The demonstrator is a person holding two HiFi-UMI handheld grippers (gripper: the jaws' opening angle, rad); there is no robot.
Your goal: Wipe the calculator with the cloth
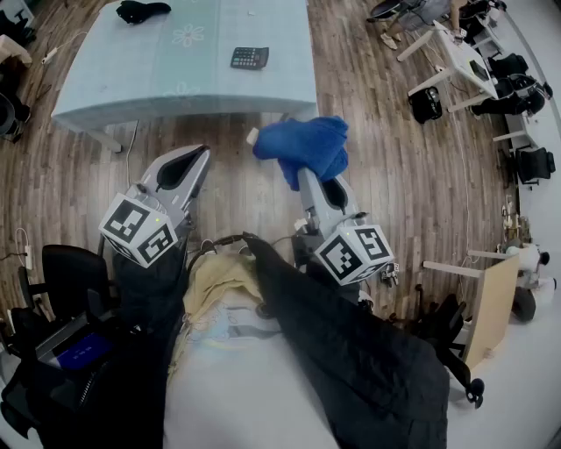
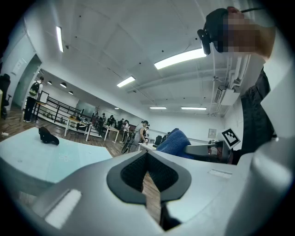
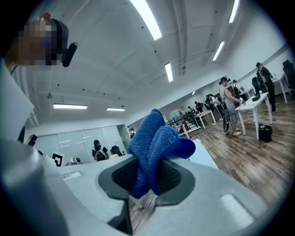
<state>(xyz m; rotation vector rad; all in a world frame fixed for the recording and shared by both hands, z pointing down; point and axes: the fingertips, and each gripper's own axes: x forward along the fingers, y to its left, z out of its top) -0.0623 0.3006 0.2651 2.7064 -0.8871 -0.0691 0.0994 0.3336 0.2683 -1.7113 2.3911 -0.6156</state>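
A dark calculator (image 1: 250,58) lies on the pale blue table (image 1: 131,70), far ahead of both grippers. A blue cloth (image 1: 303,147) hangs bunched from my right gripper (image 1: 305,175), which is shut on it above the wooden floor, short of the table's near edge. In the right gripper view the cloth (image 3: 154,145) stands folded up out of the jaws. My left gripper (image 1: 198,156) is shut with nothing in it, level with the right one and to its left. The left gripper view shows its pads (image 2: 138,173) pressed together, with the cloth (image 2: 173,139) off to the right.
A black bundle (image 1: 143,10) lies at the table's far edge. White desks (image 1: 456,53), chairs and bags stand at the right. A wooden board (image 1: 491,298) leans at the right near me. Several people stand in the room behind.
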